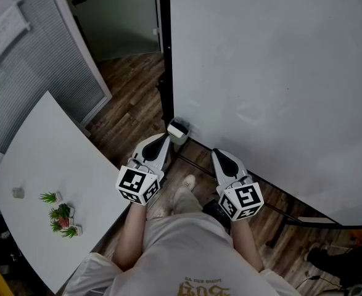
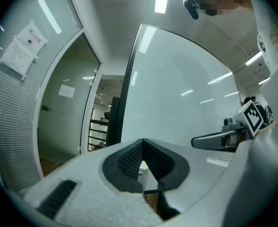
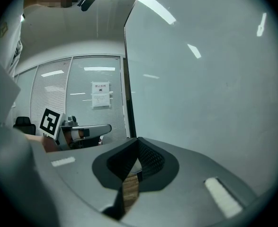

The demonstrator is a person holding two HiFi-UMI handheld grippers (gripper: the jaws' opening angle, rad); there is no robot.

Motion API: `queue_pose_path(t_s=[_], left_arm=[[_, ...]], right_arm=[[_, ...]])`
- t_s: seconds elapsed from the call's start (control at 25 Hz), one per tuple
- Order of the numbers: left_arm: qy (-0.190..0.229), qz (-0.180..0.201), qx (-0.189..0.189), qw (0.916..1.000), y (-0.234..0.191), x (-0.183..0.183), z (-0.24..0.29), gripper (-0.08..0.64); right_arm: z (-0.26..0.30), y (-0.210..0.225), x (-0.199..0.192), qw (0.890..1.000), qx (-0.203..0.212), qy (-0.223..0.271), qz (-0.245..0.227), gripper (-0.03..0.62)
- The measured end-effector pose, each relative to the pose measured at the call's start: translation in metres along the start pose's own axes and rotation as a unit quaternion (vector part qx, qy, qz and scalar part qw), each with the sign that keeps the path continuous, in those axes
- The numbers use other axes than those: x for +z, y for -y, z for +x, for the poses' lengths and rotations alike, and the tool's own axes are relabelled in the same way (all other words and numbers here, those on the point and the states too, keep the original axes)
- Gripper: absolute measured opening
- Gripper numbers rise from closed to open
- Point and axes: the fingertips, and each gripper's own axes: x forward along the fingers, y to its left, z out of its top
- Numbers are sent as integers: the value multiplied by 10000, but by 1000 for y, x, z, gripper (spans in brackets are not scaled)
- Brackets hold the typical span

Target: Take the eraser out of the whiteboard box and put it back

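Observation:
A small white box (image 1: 178, 130) hangs at the lower left corner of the big whiteboard (image 1: 273, 79); something dark lies in its top, and I cannot tell whether it is the eraser. My left gripper (image 1: 161, 138) is shut and empty, its tip just short of the box on the near left. In the left gripper view the jaws (image 2: 142, 144) meet, with a sliver of the white box (image 2: 142, 170) showing below them. My right gripper (image 1: 218, 154) is also shut and empty, held to the right of the box near the board's lower edge. Its jaws (image 3: 138, 141) are closed in the right gripper view.
A white table (image 1: 45, 159) with small potted plants (image 1: 61, 214) stands at the left. Behind it is a glass partition with blinds (image 1: 39, 73) and an open doorway (image 1: 116, 23). The whiteboard's dark stand (image 1: 292, 214) runs along the wood floor (image 1: 131, 103). The person's legs and shoes (image 1: 181, 190) are below.

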Motion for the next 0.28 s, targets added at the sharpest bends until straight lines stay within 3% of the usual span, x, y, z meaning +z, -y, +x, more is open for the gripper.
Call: queue_pose_path(t_s=[0.28], left_arm=[[11, -61, -13, 10000, 0, 0, 3, 0]], right_arm=[[-1, 5, 3, 10000, -48, 55, 4, 11]])
